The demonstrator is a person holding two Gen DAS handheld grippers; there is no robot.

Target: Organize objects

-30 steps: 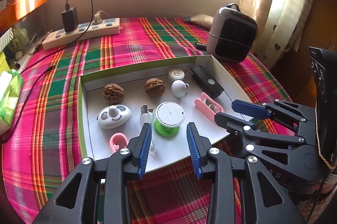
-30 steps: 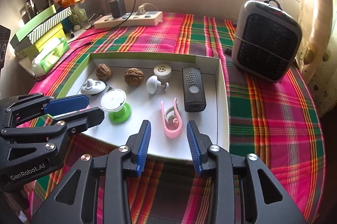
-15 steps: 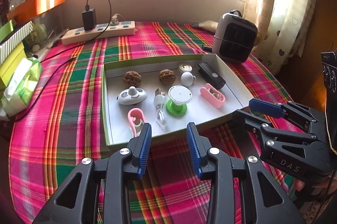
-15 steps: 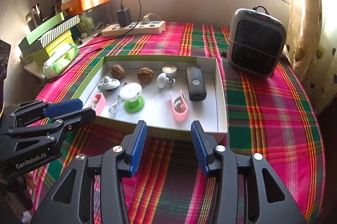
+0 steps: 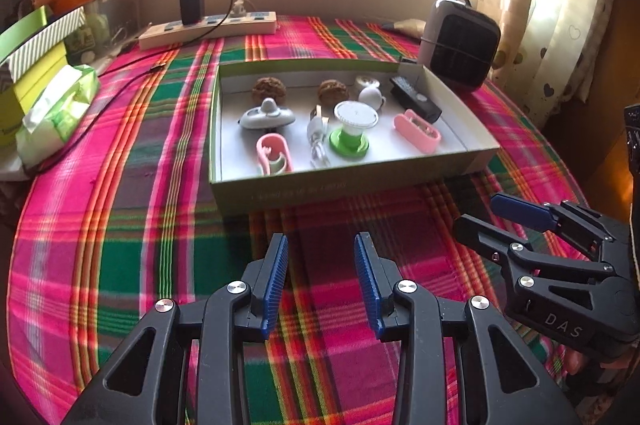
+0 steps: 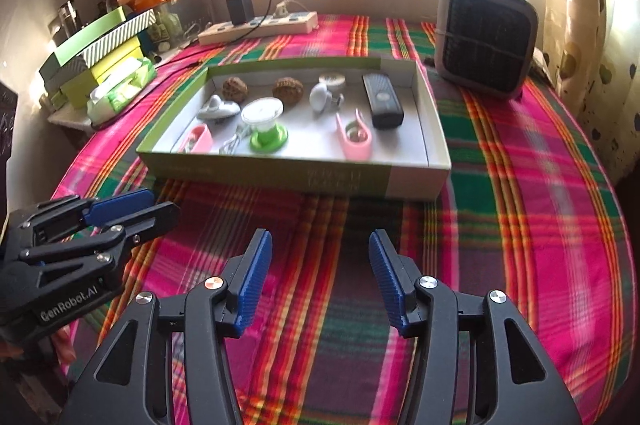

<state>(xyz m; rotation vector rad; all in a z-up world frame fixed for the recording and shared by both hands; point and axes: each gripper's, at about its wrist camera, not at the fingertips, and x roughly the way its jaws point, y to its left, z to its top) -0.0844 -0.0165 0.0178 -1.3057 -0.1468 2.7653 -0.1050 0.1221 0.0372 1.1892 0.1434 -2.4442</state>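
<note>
A shallow green-sided box (image 5: 320,187) (image 6: 280,175) sits on the plaid cloth. Inside lie two walnuts (image 5: 269,87), a white panda-shaped piece (image 5: 267,116), a green-based spool (image 5: 350,141) (image 6: 267,137), a black remote (image 5: 416,101) (image 6: 382,101), two pink clips (image 5: 417,129) (image 5: 272,153), a white knob (image 5: 370,96) and a white cable (image 5: 316,141). My left gripper (image 5: 320,253) is open and empty, over the cloth in front of the box. My right gripper (image 6: 320,249) is open and empty, beside it at the right.
A small heater (image 5: 460,45) (image 6: 486,33) stands at the back right of the box. A power strip with a charger (image 5: 208,27) lies along the back wall. Stacked boxes and a tissue pack (image 5: 56,109) are at the left. The table edge falls off at the right.
Both grippers have pulled back from over the box toward the near side of the table. The right gripper's jaws have opened a little wider. The objects in the box have not moved.
</note>
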